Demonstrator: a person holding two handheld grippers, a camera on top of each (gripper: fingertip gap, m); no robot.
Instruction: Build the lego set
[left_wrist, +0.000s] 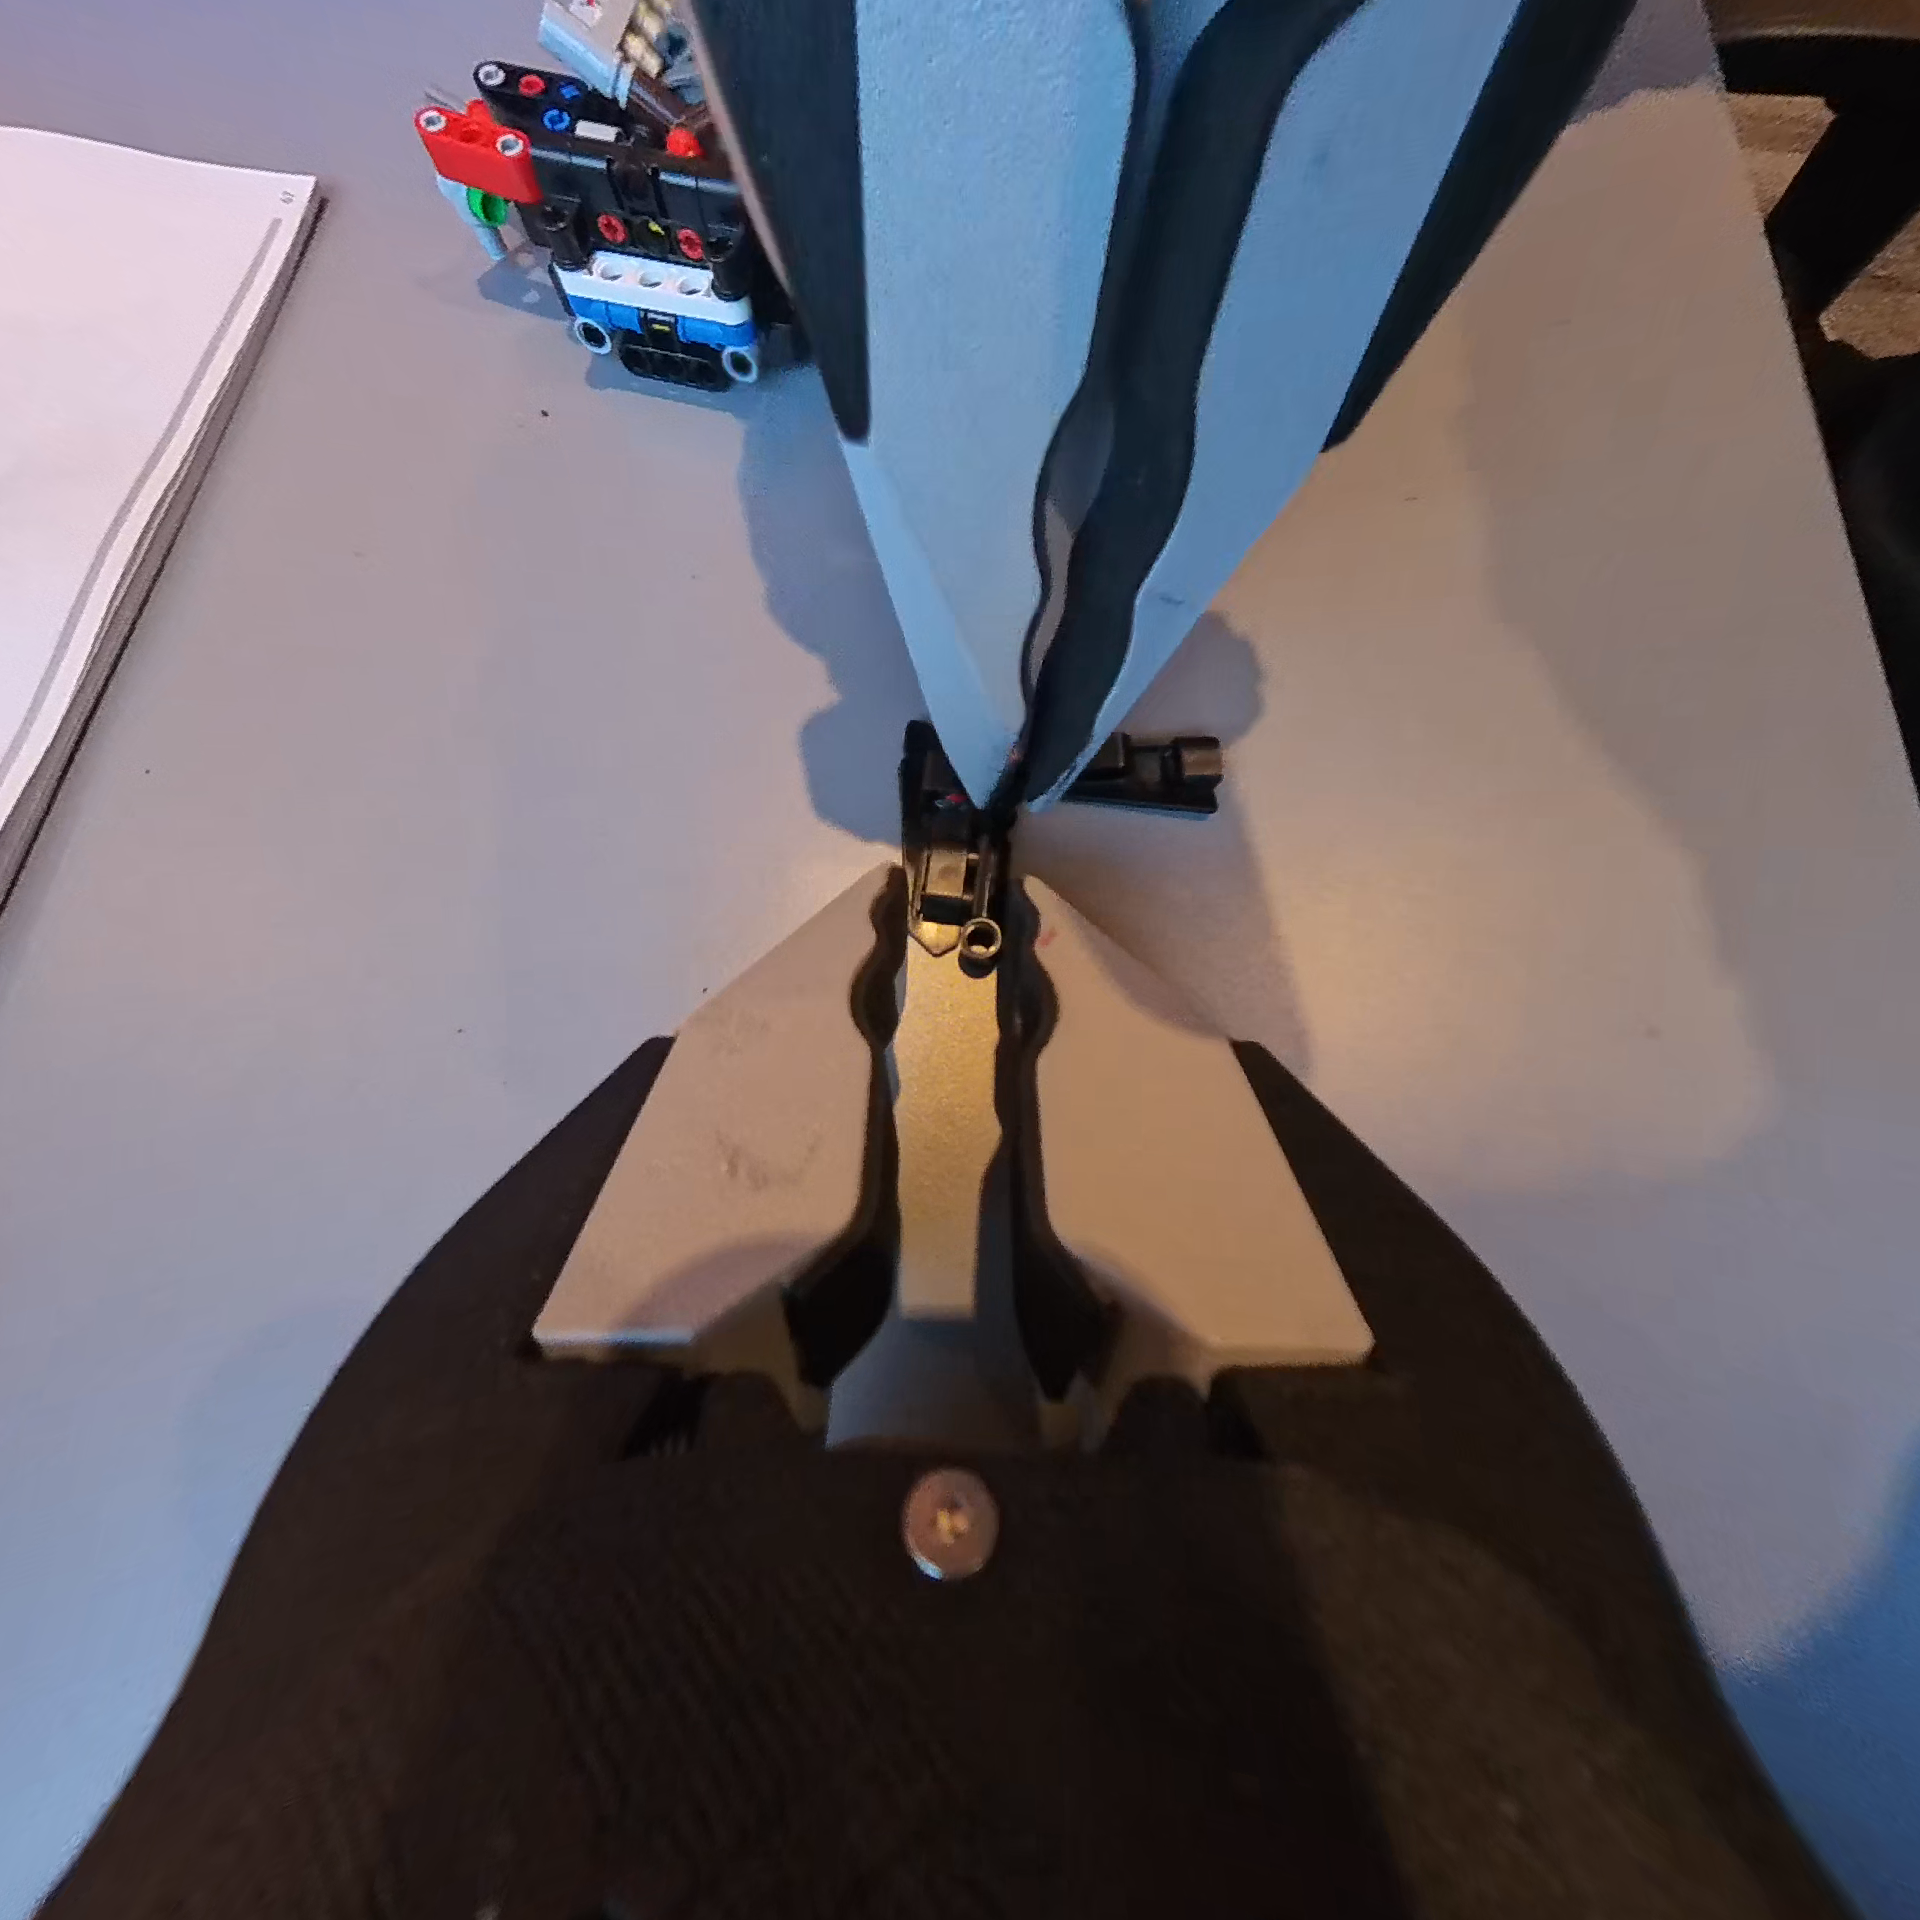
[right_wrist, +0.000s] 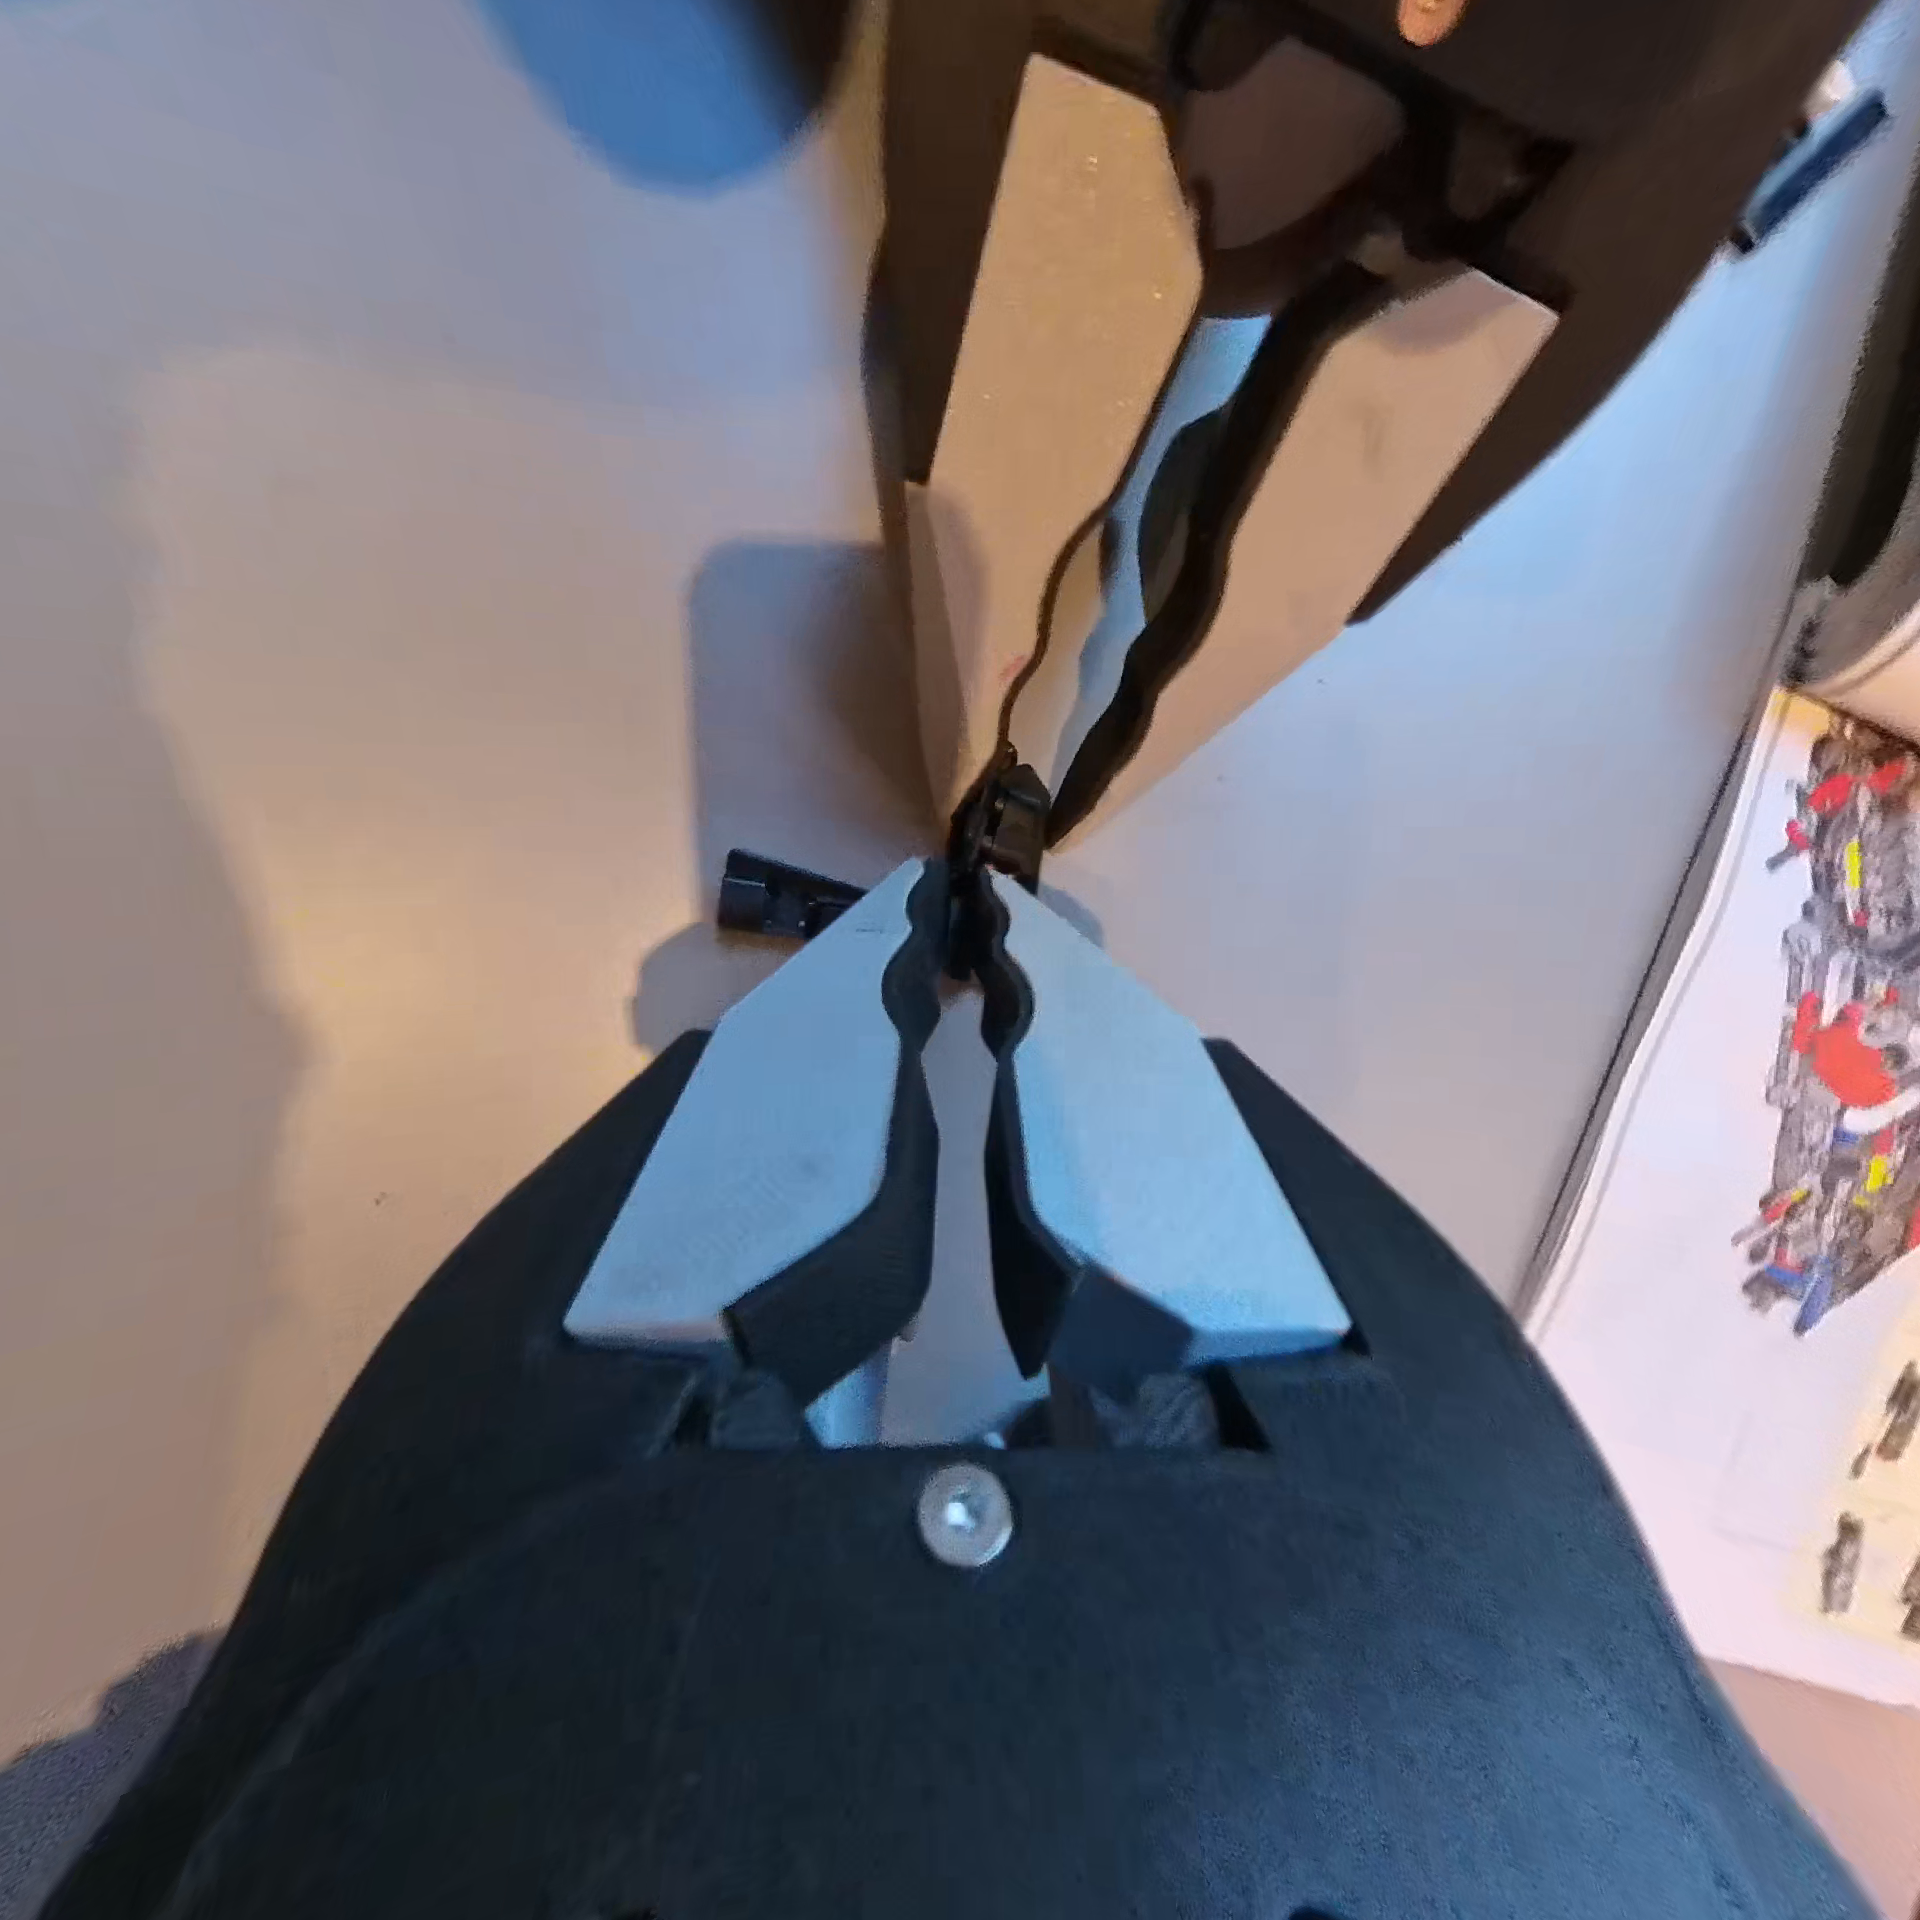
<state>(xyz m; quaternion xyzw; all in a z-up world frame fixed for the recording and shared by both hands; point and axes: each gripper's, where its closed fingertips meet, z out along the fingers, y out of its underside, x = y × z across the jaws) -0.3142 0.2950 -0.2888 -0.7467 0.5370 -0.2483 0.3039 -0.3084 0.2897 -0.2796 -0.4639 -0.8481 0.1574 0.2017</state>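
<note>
Lego pieces, small and black (left_wrist: 951, 883), sit pinched between both my grippers just above the grey table (left_wrist: 416, 727). My left gripper (left_wrist: 954, 906) clamps one end, my right gripper (right_wrist: 954, 902) clamps the other, tip to tip. Another black piece (left_wrist: 1153, 774) lies just beside them; the half-built model (left_wrist: 623, 223) stands farther off, near the instruction booklet (left_wrist: 114, 416).

The grey table (left_wrist: 416, 831) bears a white booklet (left_wrist: 114, 416) at its edge; past that edge, perhaps dark chairs (left_wrist: 1829, 156).
</note>
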